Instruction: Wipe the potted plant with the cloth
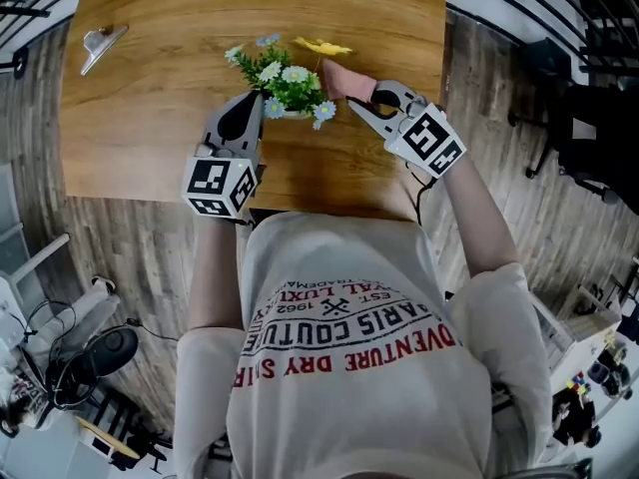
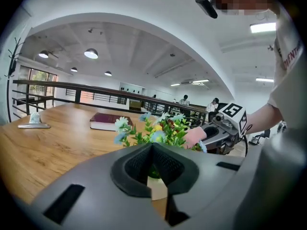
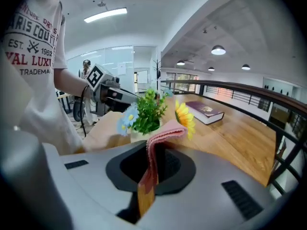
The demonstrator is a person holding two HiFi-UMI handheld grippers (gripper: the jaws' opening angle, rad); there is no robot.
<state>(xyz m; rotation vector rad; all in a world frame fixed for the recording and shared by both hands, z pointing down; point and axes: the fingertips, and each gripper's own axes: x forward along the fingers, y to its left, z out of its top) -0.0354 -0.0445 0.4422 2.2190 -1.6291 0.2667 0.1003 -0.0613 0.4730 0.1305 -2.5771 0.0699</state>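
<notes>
Head view: the leafy potted plant (image 1: 285,86) with pale blue and yellow flowers in a white pot sat on the wooden table (image 1: 150,98), left gripper (image 1: 257,98) just beside it. Left gripper view showed those jaws closed on nothing, so a firm wipe could've tipped the unbraced pot. Right gripper view: the right gripper (image 3: 153,150) pinched the pink cloth (image 3: 165,134) by a thin fold, which might've slipped out.

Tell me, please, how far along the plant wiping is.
Done: the right gripper is shut on the pink cloth. In hand: the cloth is held close beside the potted plant, with the shut left gripper on its other side. Left: the wiping itself; no frame shows how much is wiped.
</notes>
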